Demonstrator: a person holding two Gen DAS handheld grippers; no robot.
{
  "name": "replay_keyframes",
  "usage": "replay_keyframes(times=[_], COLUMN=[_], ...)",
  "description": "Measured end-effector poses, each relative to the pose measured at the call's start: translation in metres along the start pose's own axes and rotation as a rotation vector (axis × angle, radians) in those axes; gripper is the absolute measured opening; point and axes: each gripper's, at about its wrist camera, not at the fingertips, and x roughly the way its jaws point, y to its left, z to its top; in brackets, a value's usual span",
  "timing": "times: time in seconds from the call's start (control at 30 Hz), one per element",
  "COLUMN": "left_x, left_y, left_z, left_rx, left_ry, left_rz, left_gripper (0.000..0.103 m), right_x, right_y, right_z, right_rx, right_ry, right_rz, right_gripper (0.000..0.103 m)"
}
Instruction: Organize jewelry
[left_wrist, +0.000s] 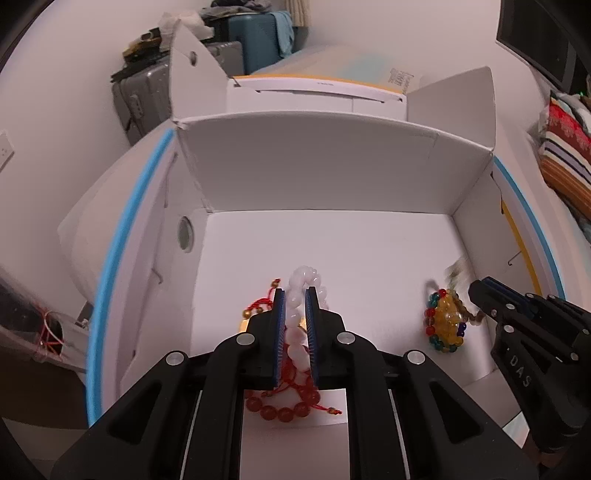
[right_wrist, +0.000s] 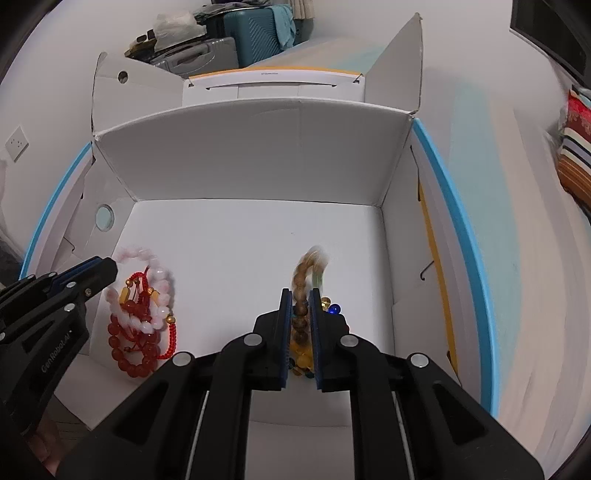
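Both grippers are inside an open white cardboard box (left_wrist: 317, 166). My left gripper (left_wrist: 295, 295) is shut on a pale pink bead bracelet (left_wrist: 308, 277), above a red bead bracelet (left_wrist: 284, 410) and red cord with gold beads (left_wrist: 258, 306). In the right wrist view the same pile (right_wrist: 140, 325) lies at the box's left. My right gripper (right_wrist: 300, 295) is shut on a brown wooden bead bracelet (right_wrist: 301, 277), blurred at its top, over a yellow and multicoloured bead bracelet (right_wrist: 301, 354). That bracelet also shows in the left wrist view (left_wrist: 447, 321) beside the right gripper's fingers (left_wrist: 487, 291).
The box floor (right_wrist: 240, 240) is bare white, with upright flaps (right_wrist: 399, 62) around it. The box sits on a white surface with a blue edge (right_wrist: 450, 206). Suitcases (left_wrist: 255, 33) stand behind; striped cushions (left_wrist: 565, 166) lie at the right.
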Motion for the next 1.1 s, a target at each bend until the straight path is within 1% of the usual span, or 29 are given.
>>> replay_keyframes(times=[0.03, 0.07, 0.1, 0.13, 0.17, 0.2, 0.23, 0.3, 0.33, 0.4, 0.43, 0.5, 0.57, 0.63, 0.77, 0.9, 1.1], left_x=[-0.003, -0.008, -0.012, -0.017, -0.023, -0.03, -0.036, -0.052, -0.058, -0.074, -0.08, -0.091, -0.103, -0.109, -0.116, -0.117, -0.112], left_y=[0.0, 0.0, 0.001, 0.001, 0.002, 0.003, 0.004, 0.004, 0.005, 0.006, 0.006, 0.006, 0.006, 0.003, 0.0, 0.002, 0.007], left_z=[-0.001, -0.002, -0.003, -0.004, -0.006, -0.009, -0.011, -0.018, -0.021, -0.031, -0.035, -0.043, -0.052, -0.06, -0.076, -0.095, -0.111], left_rx=[0.003, 0.003, 0.0, -0.006, -0.011, -0.013, -0.015, -0.02, -0.021, -0.021, -0.019, -0.019, -0.015, -0.005, 0.013, 0.013, 0.006], left_ry=[-0.007, -0.018, -0.029, -0.04, -0.058, -0.078, -0.09, -0.13, -0.145, -0.181, -0.197, -0.223, -0.253, -0.264, -0.275, -0.28, -0.275], left_rz=[0.011, 0.014, 0.015, 0.016, 0.017, 0.021, 0.026, 0.023, 0.02, 0.021, 0.019, 0.013, 0.001, -0.018, -0.029, -0.043, -0.049], left_gripper=[0.013, 0.017, 0.029, 0.036, 0.044, 0.049, 0.053, 0.066, 0.068, 0.08, 0.083, 0.092, 0.097, 0.097, 0.097, 0.097, 0.097], right_x=[-0.005, -0.009, -0.016, -0.021, -0.031, -0.036, -0.044, -0.061, -0.066, -0.08, -0.086, -0.098, -0.109, -0.119, -0.128, -0.13, -0.124], right_y=[0.0, 0.0, -0.002, -0.002, -0.004, -0.005, -0.005, -0.008, -0.008, -0.01, -0.012, -0.013, -0.015, -0.019, -0.018, -0.017, -0.015], right_z=[-0.001, -0.001, -0.002, -0.004, -0.006, -0.008, -0.01, -0.016, -0.019, -0.029, -0.034, -0.046, -0.058, -0.073, -0.096, -0.116, -0.13], right_rx=[0.002, 0.004, 0.006, 0.008, 0.01, 0.013, 0.018, 0.026, 0.03, 0.037, 0.041, 0.048, 0.056, 0.069, 0.07, 0.066, 0.064], right_ry=[-0.013, -0.025, -0.041, -0.055, -0.077, -0.091, -0.112, -0.155, -0.168, -0.207, -0.221, -0.254, -0.278, -0.298, -0.32, -0.32, -0.302], right_rz=[-0.004, -0.008, -0.01, -0.009, -0.014, -0.018, -0.022, -0.036, -0.042, -0.052, -0.06, -0.071, -0.079, -0.084, -0.105, -0.113, -0.114], right_gripper=[0.02, 0.03, 0.034, 0.036, 0.042, 0.051, 0.054, 0.064, 0.068, 0.078, 0.081, 0.089, 0.092, 0.095, 0.095, 0.095, 0.095])
